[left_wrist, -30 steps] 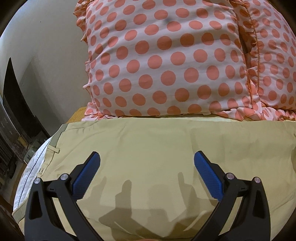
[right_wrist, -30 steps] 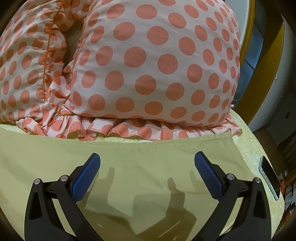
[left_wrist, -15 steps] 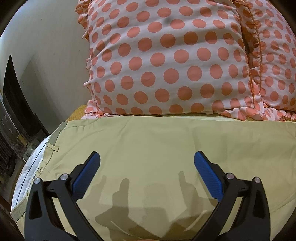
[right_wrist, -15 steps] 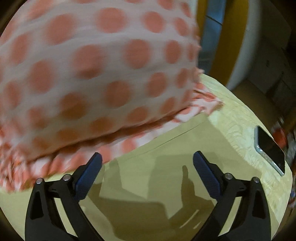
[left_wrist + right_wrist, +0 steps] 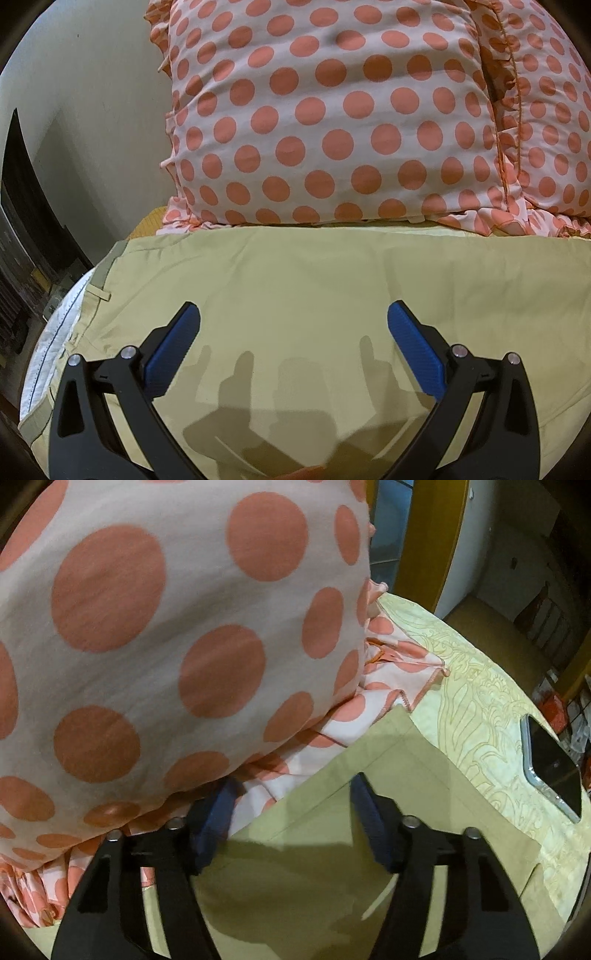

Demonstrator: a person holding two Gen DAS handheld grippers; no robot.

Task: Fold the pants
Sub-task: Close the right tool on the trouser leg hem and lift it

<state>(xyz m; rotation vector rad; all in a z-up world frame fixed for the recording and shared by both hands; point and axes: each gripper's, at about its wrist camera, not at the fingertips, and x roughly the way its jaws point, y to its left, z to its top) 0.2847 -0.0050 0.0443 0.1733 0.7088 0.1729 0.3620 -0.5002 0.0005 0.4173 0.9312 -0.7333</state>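
Khaki pants (image 5: pixel 295 273) lie flat across the bed, the waistband (image 5: pixel 105 269) with its belt loop at the left. My left gripper (image 5: pixel 293 310) hovers open over the upper part of the pants, nothing between its blue pads. In the right wrist view the leg end of the pants (image 5: pixel 314 886) shows its hem corner (image 5: pixel 397 718) beside the pillow's frill. My right gripper (image 5: pixel 294 783) is low over that hem and its jaws are closing. The hem edge runs between them, the left finger over the frill, the right finger over the khaki cloth; the pads do not visibly press on it.
A big pink pillow with orange dots (image 5: pixel 332 129) lies right behind the pants and bulges over the right gripper (image 5: pixel 147 627). A phone (image 5: pixel 550 764) rests on the pale patterned bedsheet (image 5: pixel 476 686) at the right. The bed edge and dark furniture (image 5: pixel 22 236) are at the left.
The right gripper swung right along the pants to the hem corner, rolled, dropped closer, and its jaws narrowed from wide open. The left gripper stayed put.
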